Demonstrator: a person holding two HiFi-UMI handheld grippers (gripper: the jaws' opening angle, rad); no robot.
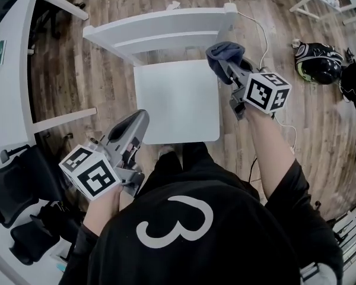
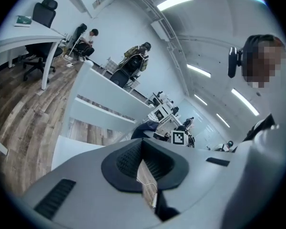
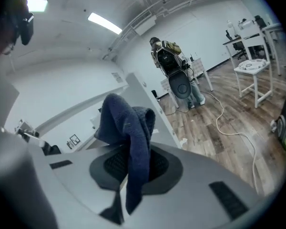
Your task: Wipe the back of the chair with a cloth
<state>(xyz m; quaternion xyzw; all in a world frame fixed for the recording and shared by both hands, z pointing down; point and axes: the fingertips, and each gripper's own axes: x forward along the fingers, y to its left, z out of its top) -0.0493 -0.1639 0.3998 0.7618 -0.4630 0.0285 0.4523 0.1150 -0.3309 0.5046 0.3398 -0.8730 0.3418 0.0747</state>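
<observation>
Hand-held gripper (image 3: 131, 170) with cloth (image 3: 126, 123); "3" shirt (image 1: 231, 245)

Crumpled dark-blue cloth (image 1: 224, 53), pinched in right claw (image 1: 226, 67), beside white chair back (image 1: 160, 31).

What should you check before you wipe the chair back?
1. Cloth held in right hand-held gripper: ok, jaws shut on it.
2. Cloth at the chair back: ok, by its right end.
3. Cloth touching the back: cannot tell.
4. Left hand-held gripper out of the way: ok, shut, empty, beside the seat.
5. Cable clear of the chair: cannot tell.
</observation>
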